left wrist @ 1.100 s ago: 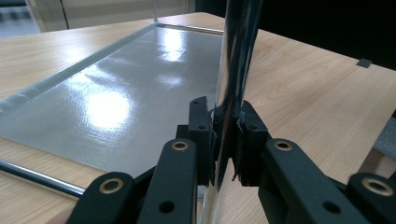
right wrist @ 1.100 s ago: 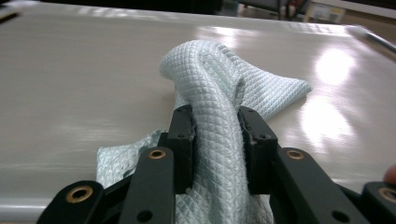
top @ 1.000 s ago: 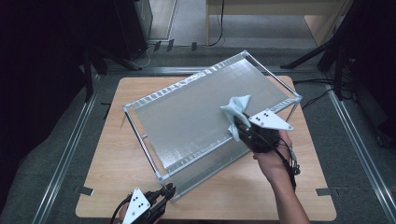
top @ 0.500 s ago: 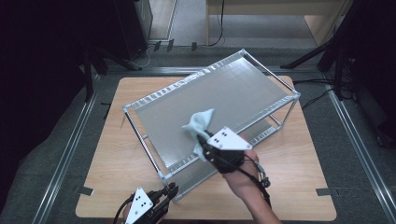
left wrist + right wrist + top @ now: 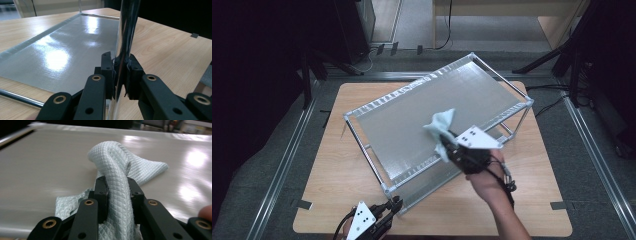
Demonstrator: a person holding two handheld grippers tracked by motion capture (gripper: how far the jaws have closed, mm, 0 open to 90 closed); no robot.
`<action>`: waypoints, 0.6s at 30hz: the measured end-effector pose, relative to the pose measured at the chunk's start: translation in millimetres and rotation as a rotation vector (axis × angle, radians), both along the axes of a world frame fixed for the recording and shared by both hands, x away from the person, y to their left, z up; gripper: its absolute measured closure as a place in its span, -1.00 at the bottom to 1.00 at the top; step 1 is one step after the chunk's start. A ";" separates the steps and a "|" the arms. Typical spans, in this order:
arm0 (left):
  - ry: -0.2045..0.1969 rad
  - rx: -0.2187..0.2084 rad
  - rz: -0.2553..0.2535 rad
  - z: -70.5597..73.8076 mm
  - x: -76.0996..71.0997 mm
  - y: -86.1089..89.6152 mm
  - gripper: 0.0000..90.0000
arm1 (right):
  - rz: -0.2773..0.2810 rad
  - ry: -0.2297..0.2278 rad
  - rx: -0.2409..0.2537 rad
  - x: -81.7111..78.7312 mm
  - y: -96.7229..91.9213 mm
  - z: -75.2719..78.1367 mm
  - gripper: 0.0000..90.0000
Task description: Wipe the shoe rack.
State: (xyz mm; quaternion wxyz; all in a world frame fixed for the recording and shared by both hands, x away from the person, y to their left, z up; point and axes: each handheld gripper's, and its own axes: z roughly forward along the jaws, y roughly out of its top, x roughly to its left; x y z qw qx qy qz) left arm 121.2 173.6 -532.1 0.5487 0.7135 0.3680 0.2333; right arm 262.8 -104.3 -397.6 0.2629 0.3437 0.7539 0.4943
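Since the earlier frames, we see the right gripper (image 5: 446, 141) and its cloth (image 5: 439, 125) has slid from the right of the shelf (image 5: 412, 117) toward the middle and lower edge, then back a little to the right; the left gripper (image 5: 394, 205) sits where it was, at the bottom of the frame.

From above, we see the whole rack set askew on the wooden table (image 5: 332, 170), the cloth lying on the shelf just right of centre, close to its lower rail, and a hand (image 5: 484, 180) behind the right gripper. That view does not let us judge either grip well.

Up close, the right gripper (image 5: 117, 185) view settles one: the jaws are clamped on a bunched fold of the pale, quilted cloth (image 5: 117, 165), whose loose end spreads on the glossy shelf (image 5: 45, 160) at mid-frame. The left gripper (image 5: 121, 71) view shows its jaws pressed tight on a chrome post (image 5: 126, 30) of the rack, with a lower shelf (image 5: 65, 47) running to the upper left over the table (image 5: 162, 45).

We read no brand or writing anywhere; the dark dots on the grey plates may be markers, though we cannot be sure.
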 end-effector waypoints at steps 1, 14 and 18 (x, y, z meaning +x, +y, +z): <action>-0.001 0.002 0.000 0.1 0.0 0.0 0.80 | -0.030 0.005 0.011 6.3 -9.1 -0.1 0.68; 0.001 0.007 0.001 0.2 -1.0 3.4 0.80 | -0.288 0.029 0.056 66.9 -88.5 1.9 0.67; 0.001 0.011 0.001 0.3 -1.1 3.8 0.80 | -0.376 0.032 0.049 83.3 -104.9 4.2 0.66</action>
